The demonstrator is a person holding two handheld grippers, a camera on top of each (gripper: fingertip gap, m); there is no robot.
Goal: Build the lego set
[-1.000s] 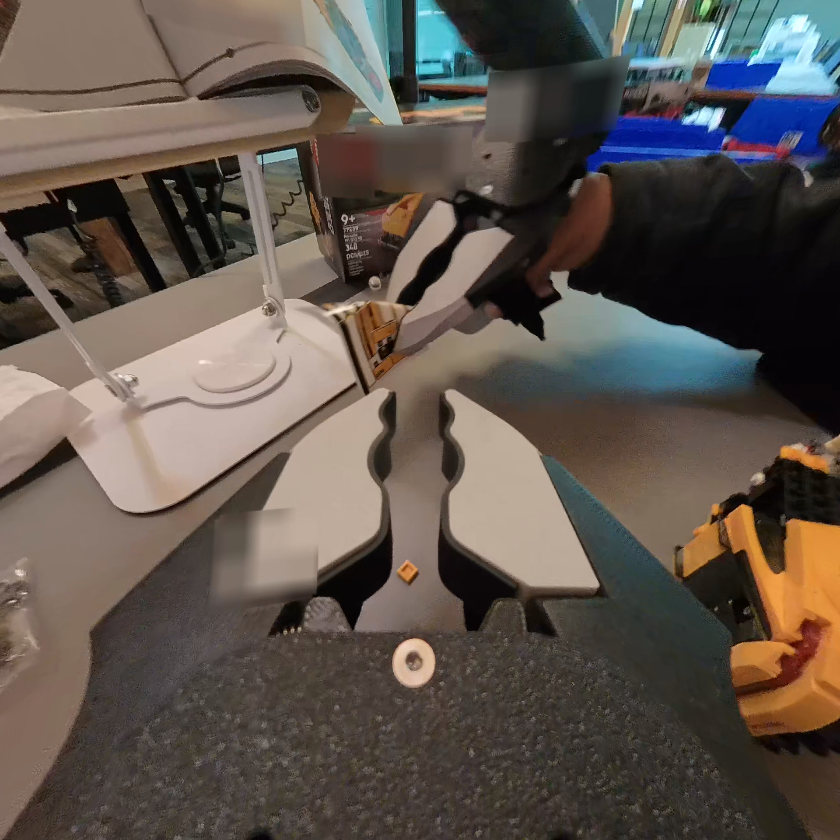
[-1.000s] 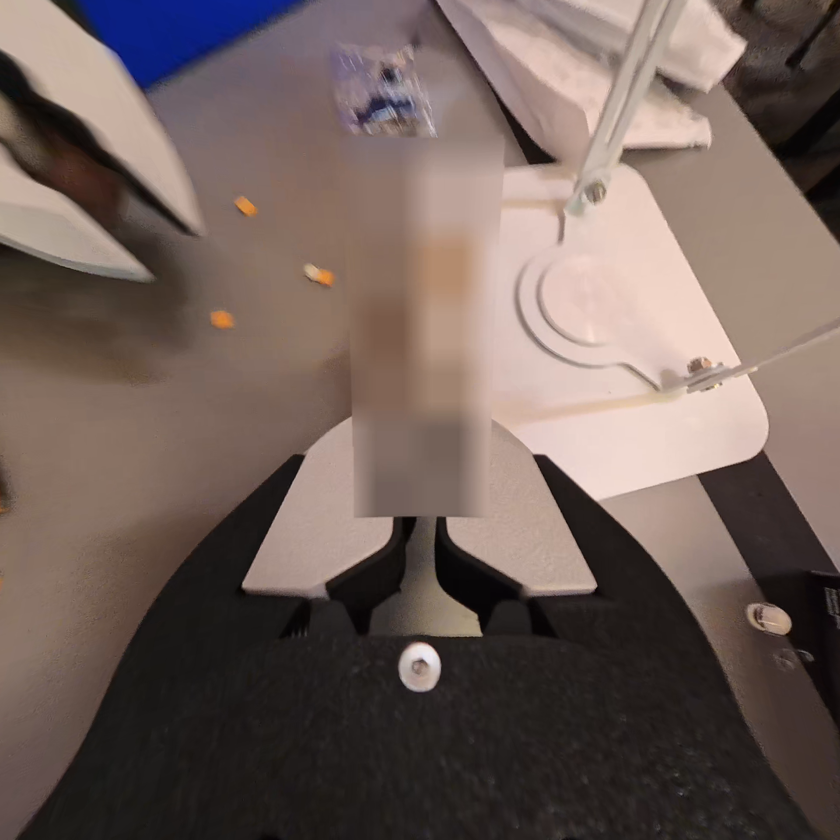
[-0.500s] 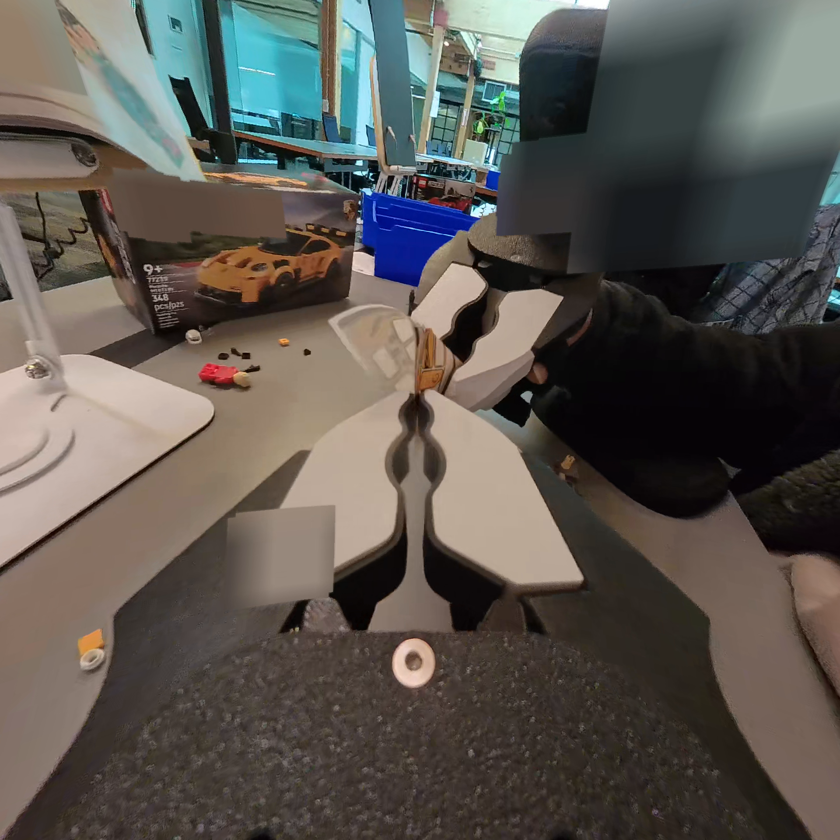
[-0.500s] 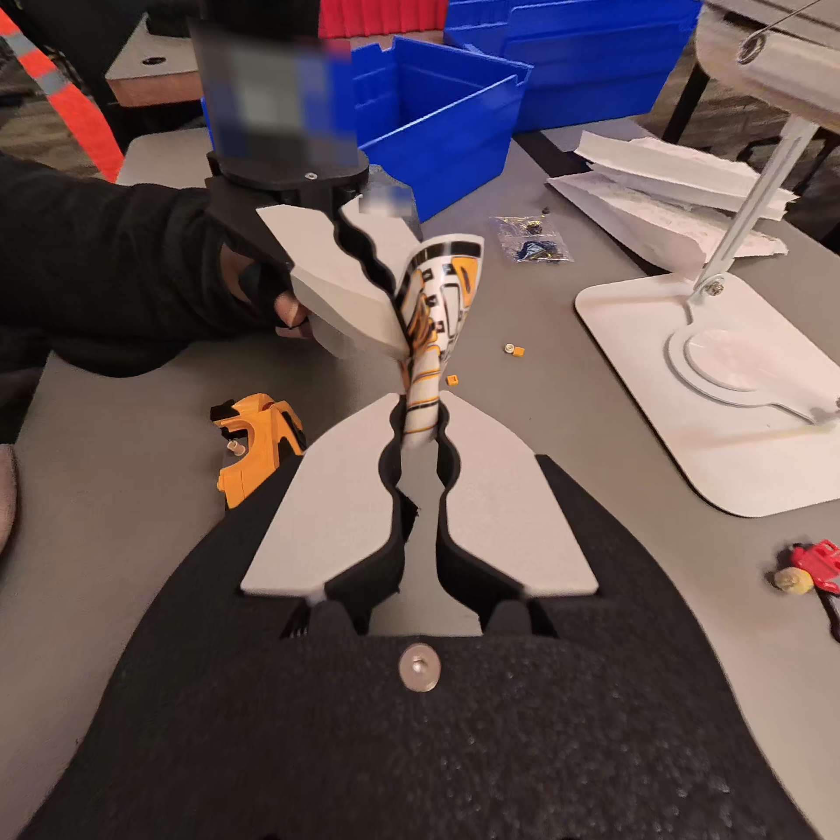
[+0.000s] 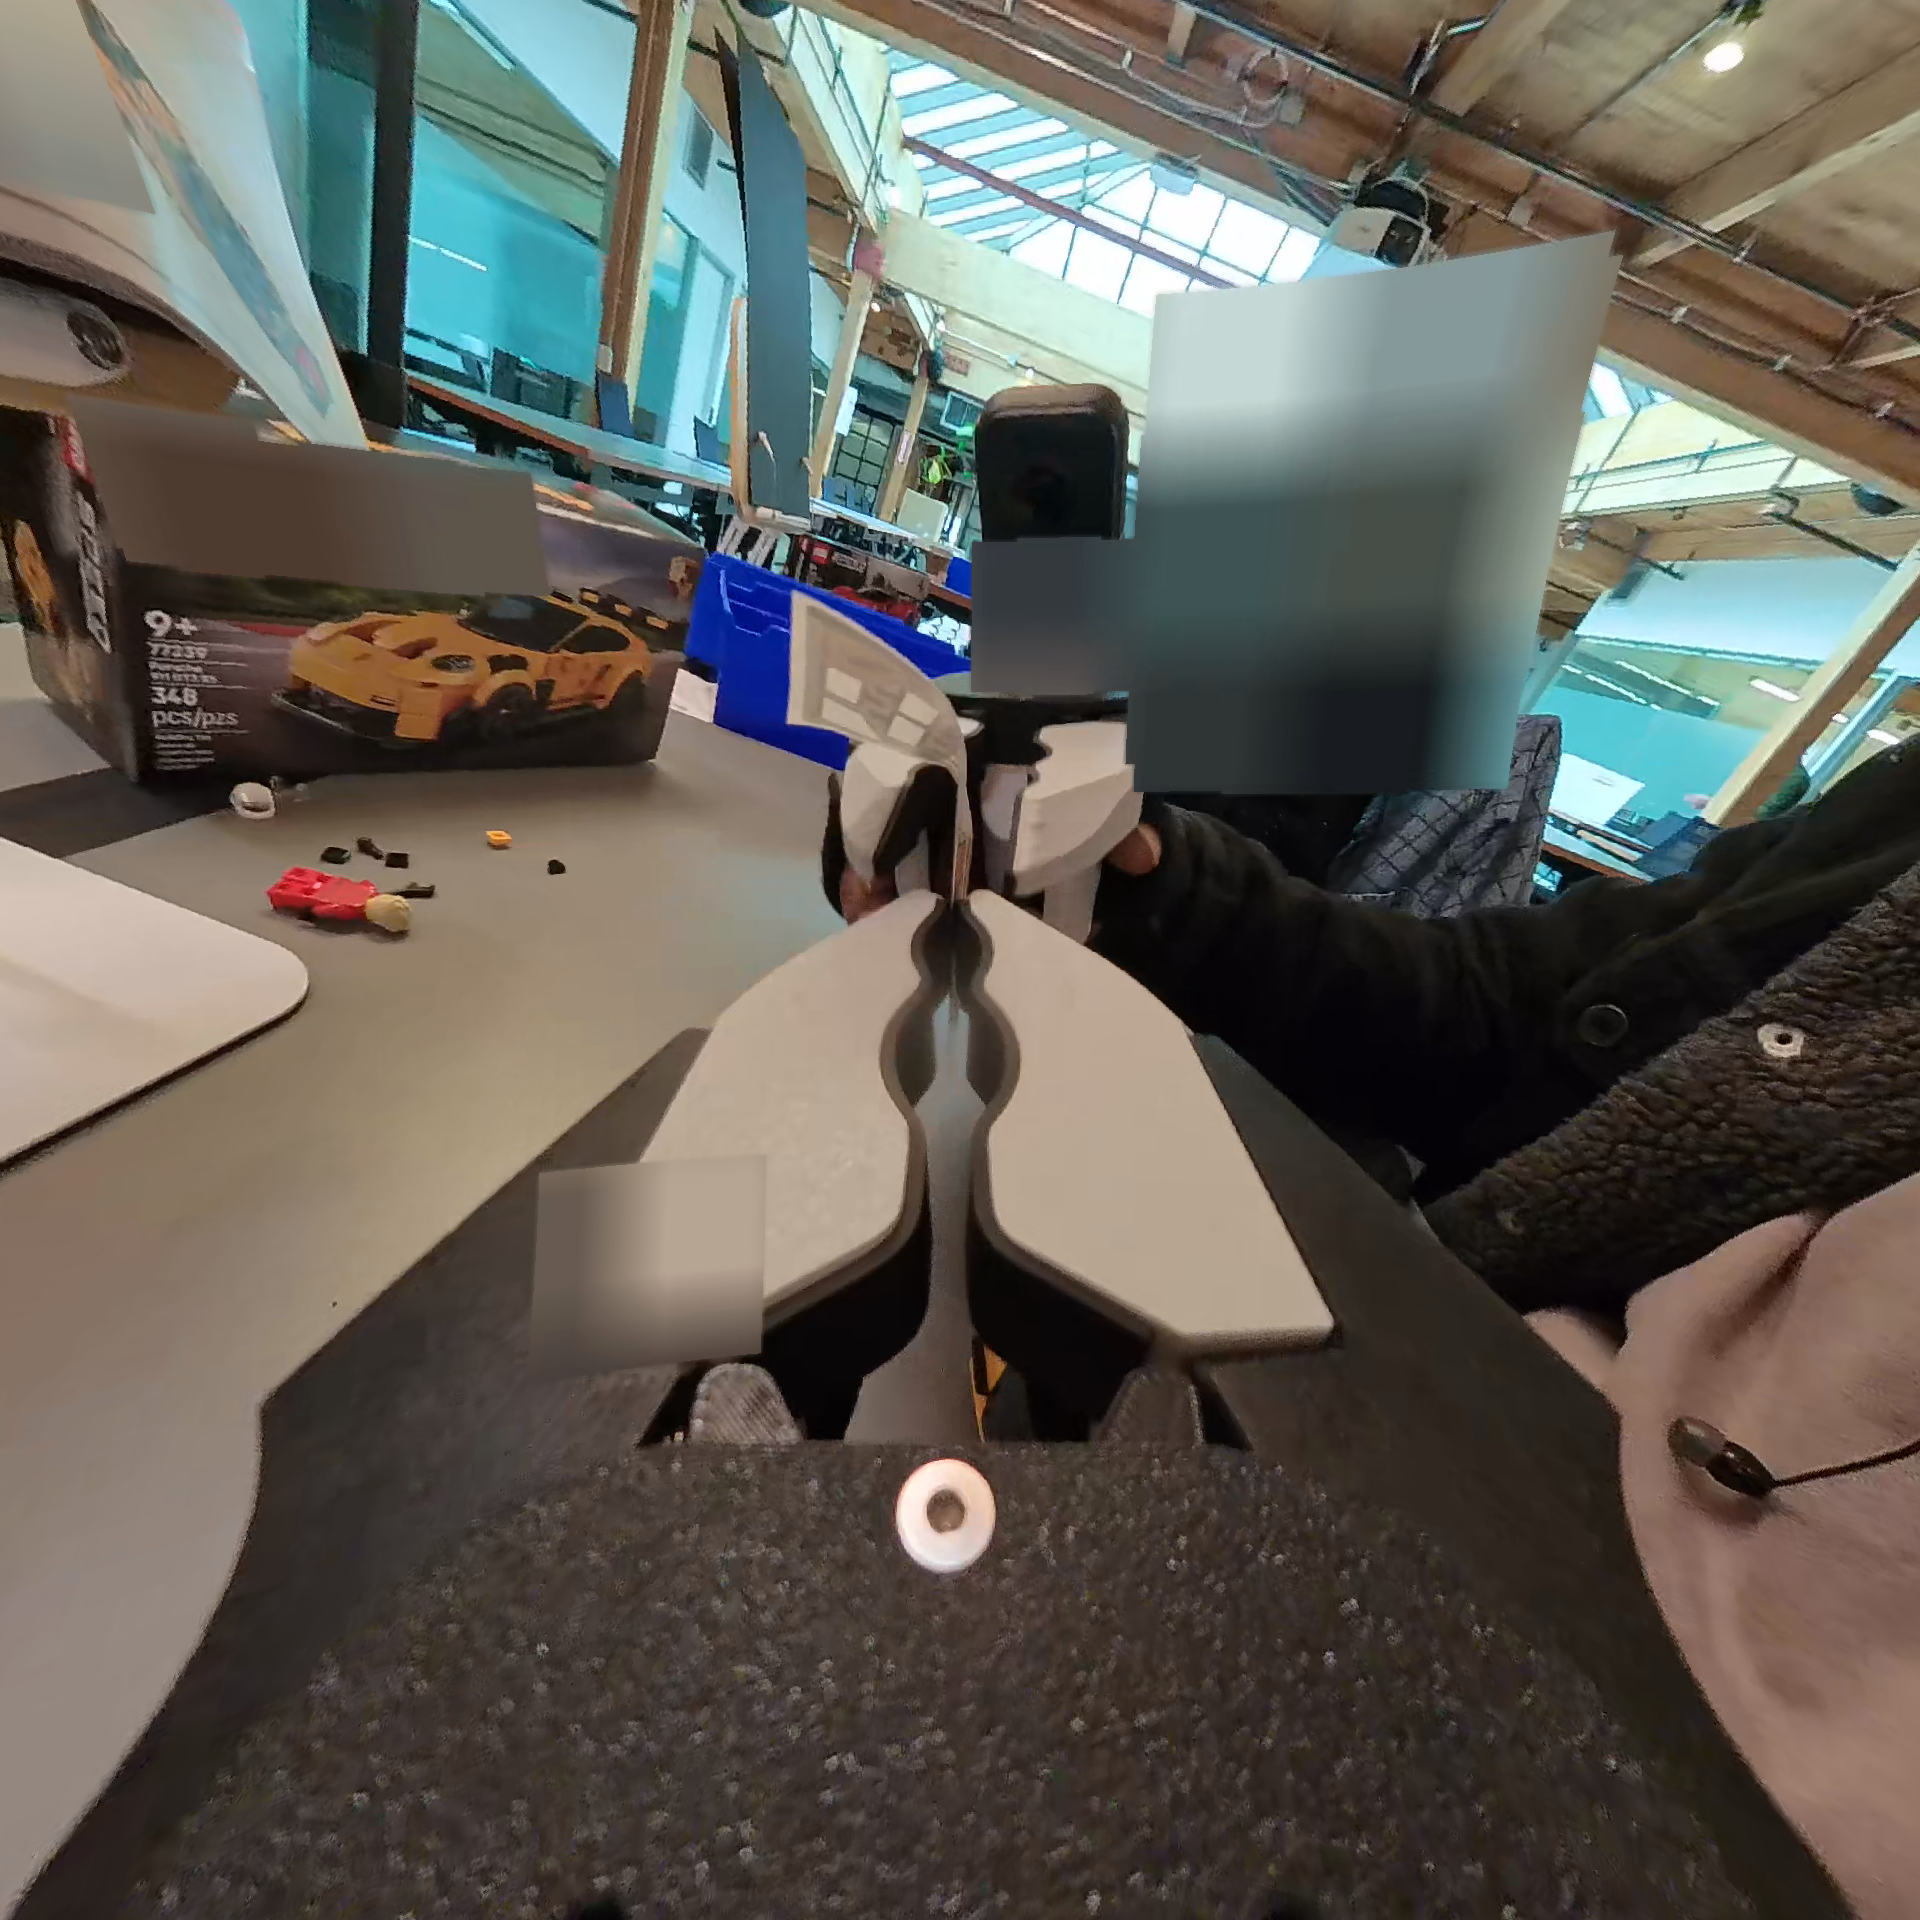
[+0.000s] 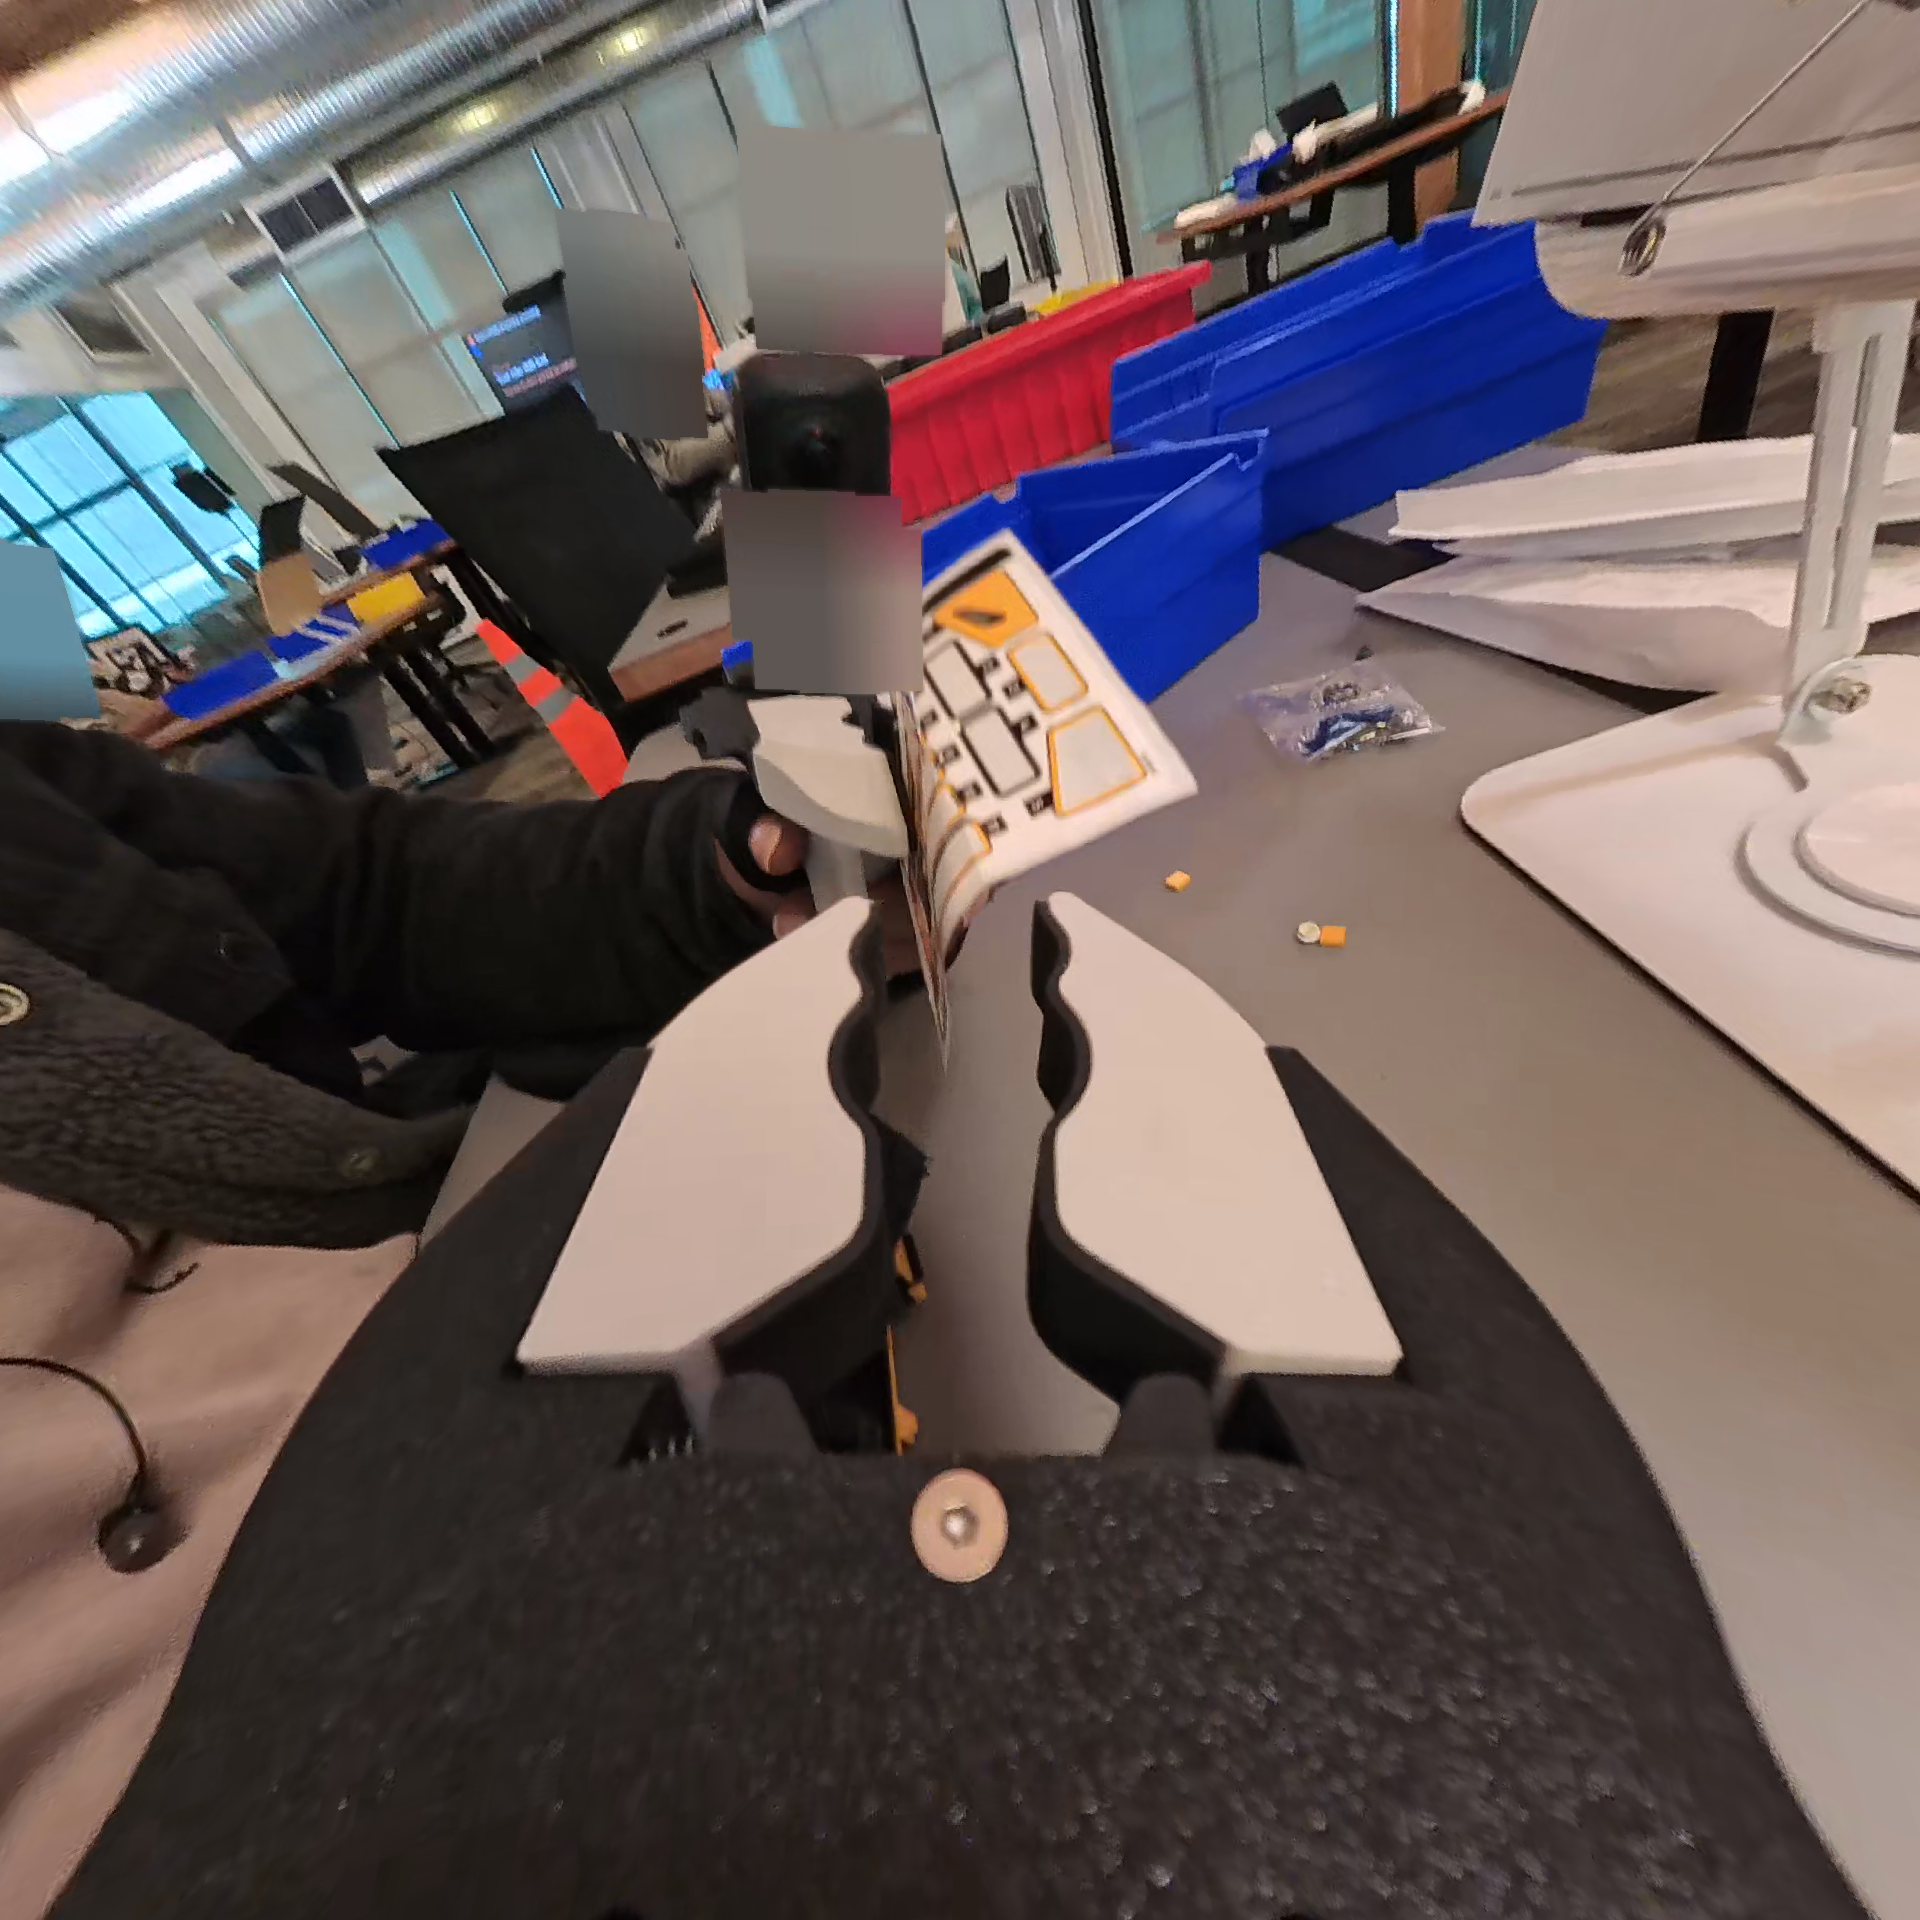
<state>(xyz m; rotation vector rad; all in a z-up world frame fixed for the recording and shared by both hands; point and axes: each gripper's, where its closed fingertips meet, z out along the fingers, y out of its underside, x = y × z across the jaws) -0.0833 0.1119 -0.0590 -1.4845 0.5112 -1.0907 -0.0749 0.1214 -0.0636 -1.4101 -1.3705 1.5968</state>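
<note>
Your left gripper (image 5: pixel 951 914) has its jaws clenched on the lower edge of a sticker sheet (image 6: pixel 1039 717), a white sheet printed with orange and black outlined shapes. The sheet is pinched right at the fingertips and curls up and away from them, held in the air above the grey table (image 5: pixel 520 1039) between your two grippers. In the right wrist view, that same left gripper (image 6: pixel 883 810) shows in your hand (image 6: pixel 769 862), with the sheet fanning out to its right.

Your right gripper (image 6: pixel 951 925) is released: its two pads stand clearly apart, and the sheet's near edge hangs in the gap, closer to the left pad (image 6: pixel 821 997). You can see open space between the sheet and the right pad (image 6: pixel 1091 987), so nothing is gripped there.

On the table to the far left of your left gripper stands a building-set box (image 5: pixel 364 665) with a yellow car pictured on it. Near it lie a red brick figure (image 5: pixel 332 896), several small black pieces (image 5: pixel 369 852) and one small orange piece (image 5: pixel 499 837). A white stand base (image 6: pixel 1714 883) sits on the right side of the table, with a clear bag of small parts (image 6: pixel 1340 712) and blue bins (image 6: pixel 1153 551) beyond. Two small orange pieces (image 6: pixel 1177 881) (image 6: pixel 1332 935) rest on the table just right of your right gripper's tips.
</note>
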